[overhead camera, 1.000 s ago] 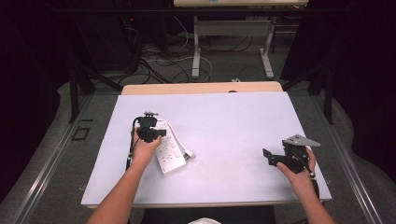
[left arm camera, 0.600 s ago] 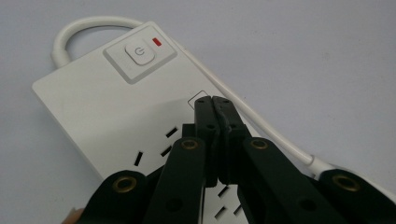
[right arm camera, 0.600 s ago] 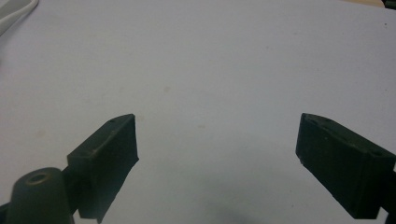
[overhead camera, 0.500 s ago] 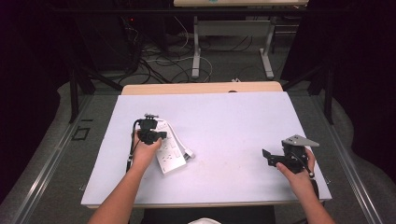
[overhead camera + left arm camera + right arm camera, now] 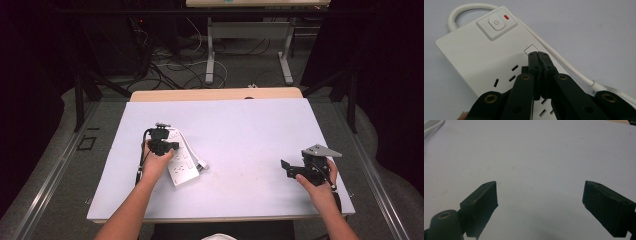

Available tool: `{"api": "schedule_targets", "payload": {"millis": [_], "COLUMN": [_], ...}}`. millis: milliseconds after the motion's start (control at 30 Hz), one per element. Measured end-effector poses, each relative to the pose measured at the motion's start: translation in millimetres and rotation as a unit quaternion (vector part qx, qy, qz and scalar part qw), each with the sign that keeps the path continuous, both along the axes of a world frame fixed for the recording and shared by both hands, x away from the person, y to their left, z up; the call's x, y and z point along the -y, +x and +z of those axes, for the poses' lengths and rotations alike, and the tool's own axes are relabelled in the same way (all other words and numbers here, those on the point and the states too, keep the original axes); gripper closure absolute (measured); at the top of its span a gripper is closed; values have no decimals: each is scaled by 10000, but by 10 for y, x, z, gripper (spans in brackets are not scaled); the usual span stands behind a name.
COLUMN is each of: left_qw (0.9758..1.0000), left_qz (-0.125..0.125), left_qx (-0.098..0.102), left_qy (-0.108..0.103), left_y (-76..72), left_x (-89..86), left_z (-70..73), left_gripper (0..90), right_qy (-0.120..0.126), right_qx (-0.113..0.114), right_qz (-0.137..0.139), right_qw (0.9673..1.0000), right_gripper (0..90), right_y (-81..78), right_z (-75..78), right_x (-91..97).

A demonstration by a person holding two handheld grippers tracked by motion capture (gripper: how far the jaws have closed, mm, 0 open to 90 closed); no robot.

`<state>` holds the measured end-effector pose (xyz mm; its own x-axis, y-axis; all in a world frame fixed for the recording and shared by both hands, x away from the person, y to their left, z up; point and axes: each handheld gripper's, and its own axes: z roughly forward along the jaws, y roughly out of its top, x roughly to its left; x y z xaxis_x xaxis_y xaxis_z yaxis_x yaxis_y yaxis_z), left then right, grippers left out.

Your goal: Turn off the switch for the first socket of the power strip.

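My left gripper (image 5: 537,53) is pinched tight over the power strip (image 5: 476,52); I should press its button (image 5: 496,23) gently and straight

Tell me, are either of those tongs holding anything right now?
No. The left tongs are shut empty, tips over the white plastic power strip; the right tongs are open over bare table.

On the pale grey rectangular table (image 5: 240,135), a white plastic power strip (image 5: 181,162) lies at an angle with its white cord (image 5: 197,161) just beside it. The left gripper (image 5: 161,142) sits over the strip's far end. The right gripper (image 5: 290,167) hangs well apart, near the table's right edge.
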<state>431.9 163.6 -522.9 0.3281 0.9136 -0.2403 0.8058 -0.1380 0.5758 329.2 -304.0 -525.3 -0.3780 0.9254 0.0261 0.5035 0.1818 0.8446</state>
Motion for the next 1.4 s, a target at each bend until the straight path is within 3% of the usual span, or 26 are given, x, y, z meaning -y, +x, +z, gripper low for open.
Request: {"api": "schedule_targets", "payload": {"millis": [700, 867, 1400], "left_qw": [10000, 10000, 9998], "left_qz": [13, 1, -112], "left_qx": [21, 40, 122], "left_qy": [-3, -86, 69], "left_y": [50, 54, 49], "left_x": [35, 45, 121], "left_z": [-27, -15, -20], "left_gripper": [900, 900, 900], "right_qy": [21, 30, 41], "right_qx": [-48, -31, -40], "right_qz": [-7, 13, 14], "right_qw": [10000, 10000, 10000], "right_gripper": [121, 121, 121], "right_y": [5, 12, 10], "right_z": [-2, -6, -6], "right_x": [0, 1, 5]}}
